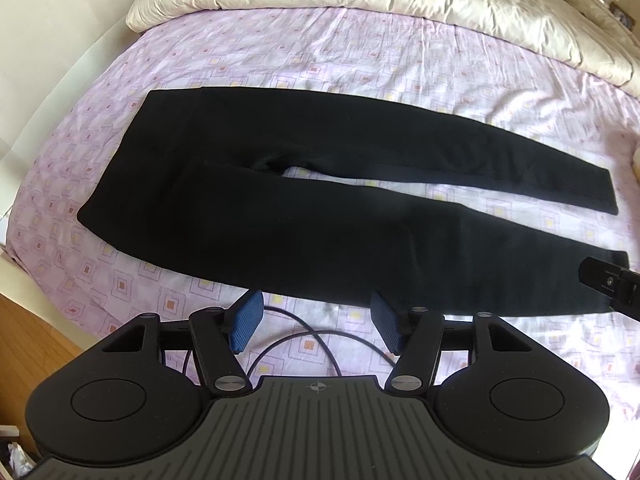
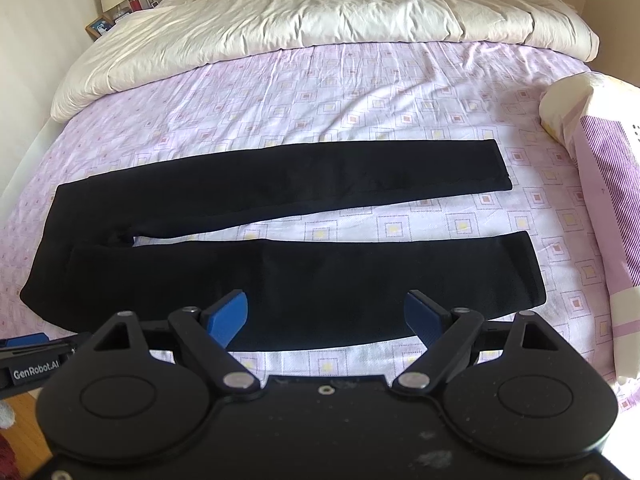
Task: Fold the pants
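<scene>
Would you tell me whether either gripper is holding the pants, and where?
Nothing is held: left gripper and right gripper are open above the pants.

My left wrist camera looks steeply down past the left gripper [image 1: 316, 320] at the flat black fabric pants [image 1: 280, 208] just ahead. My right one, angled likewise, shares them and the lilac square-patterned bedsheet [image 2: 360, 92].

The pants [image 2: 280, 280] lie flat across the bed [image 2: 360, 88], with a bare strip of sheet between their two legs and a wide bare stretch behind them up to the bunched duvet [image 2: 320, 12]. A cable [image 1: 320, 340] loops on the sheet along the near edge. A striped bag [image 2: 600, 200] blocks the right side.
</scene>
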`<state>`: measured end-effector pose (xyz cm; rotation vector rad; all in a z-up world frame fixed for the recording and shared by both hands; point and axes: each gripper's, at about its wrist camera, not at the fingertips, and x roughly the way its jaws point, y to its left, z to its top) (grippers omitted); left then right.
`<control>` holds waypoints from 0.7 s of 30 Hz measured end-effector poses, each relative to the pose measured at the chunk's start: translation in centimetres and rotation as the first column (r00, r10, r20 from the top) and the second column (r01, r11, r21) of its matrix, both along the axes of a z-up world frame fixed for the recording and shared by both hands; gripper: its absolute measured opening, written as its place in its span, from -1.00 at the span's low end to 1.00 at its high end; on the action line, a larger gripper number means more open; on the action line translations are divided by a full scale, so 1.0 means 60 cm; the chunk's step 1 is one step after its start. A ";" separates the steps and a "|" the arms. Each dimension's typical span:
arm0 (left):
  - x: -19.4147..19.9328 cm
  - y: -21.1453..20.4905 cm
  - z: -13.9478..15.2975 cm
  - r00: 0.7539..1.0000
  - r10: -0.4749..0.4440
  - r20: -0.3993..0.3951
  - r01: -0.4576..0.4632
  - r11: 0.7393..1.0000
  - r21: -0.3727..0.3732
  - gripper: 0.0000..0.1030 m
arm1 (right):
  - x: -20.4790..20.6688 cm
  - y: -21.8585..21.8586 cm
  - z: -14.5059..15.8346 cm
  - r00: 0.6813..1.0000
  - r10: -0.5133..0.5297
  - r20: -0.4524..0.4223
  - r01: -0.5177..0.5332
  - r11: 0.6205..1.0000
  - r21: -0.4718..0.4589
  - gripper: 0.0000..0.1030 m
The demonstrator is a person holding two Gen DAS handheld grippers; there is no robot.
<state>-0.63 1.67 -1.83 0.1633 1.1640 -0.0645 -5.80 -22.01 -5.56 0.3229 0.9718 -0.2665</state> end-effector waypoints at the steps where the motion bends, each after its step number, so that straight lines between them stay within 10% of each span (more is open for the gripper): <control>1: -0.001 0.003 0.001 1.000 0.002 0.013 -0.002 1.000 -0.005 0.04 | -0.002 0.000 0.000 1.000 -0.001 0.008 0.001 1.000 0.000 0.74; 13: -0.023 0.048 -0.018 0.989 -0.046 0.140 0.038 0.997 0.065 -0.17 | -0.060 0.020 0.035 0.922 -0.090 0.377 0.168 0.969 -0.179 1.00; 21: -0.040 0.072 -0.064 0.980 -0.162 0.117 0.153 0.985 0.083 -0.19 | -0.023 0.006 -0.020 0.990 -0.055 0.129 0.058 0.998 -0.023 0.90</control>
